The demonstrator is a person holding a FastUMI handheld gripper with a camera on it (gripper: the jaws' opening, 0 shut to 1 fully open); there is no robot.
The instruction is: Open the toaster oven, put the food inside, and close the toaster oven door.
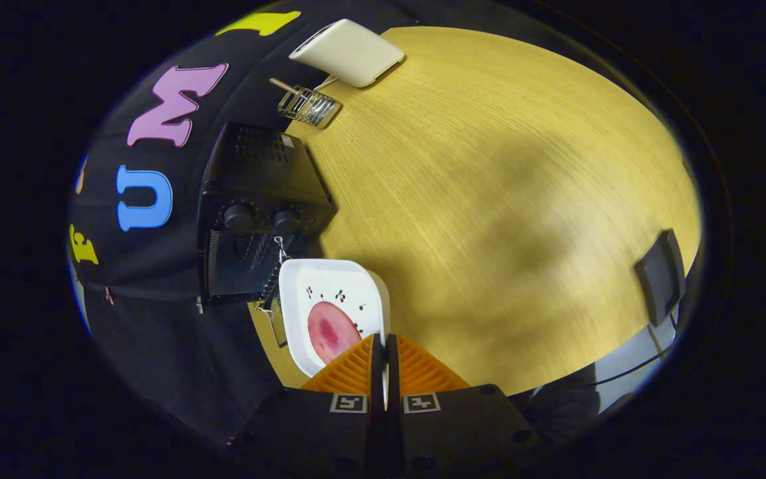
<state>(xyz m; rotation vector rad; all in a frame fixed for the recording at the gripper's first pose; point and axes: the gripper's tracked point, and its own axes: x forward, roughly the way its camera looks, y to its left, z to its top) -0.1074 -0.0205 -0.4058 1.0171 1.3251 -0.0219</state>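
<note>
Here the toaster oven [260,199] stands at the table's [489,199] left edge against the booth wall, door open, rack exposed. The white tray [350,286] with the food [330,329] hangs at its mouth, rim pinched between the gripper's [383,356] nearly closed fingers, apparently for sliding in.

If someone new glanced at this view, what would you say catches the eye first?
The white plate with a pink slice of food on it stands out, its near rim pinched between the gripper's closed fingers. Just beyond it sits the black toaster oven with two knobs, its door open and the plate's far edge at the opening. Farther along the wooden table are a wire rack and a white flat box.
</note>
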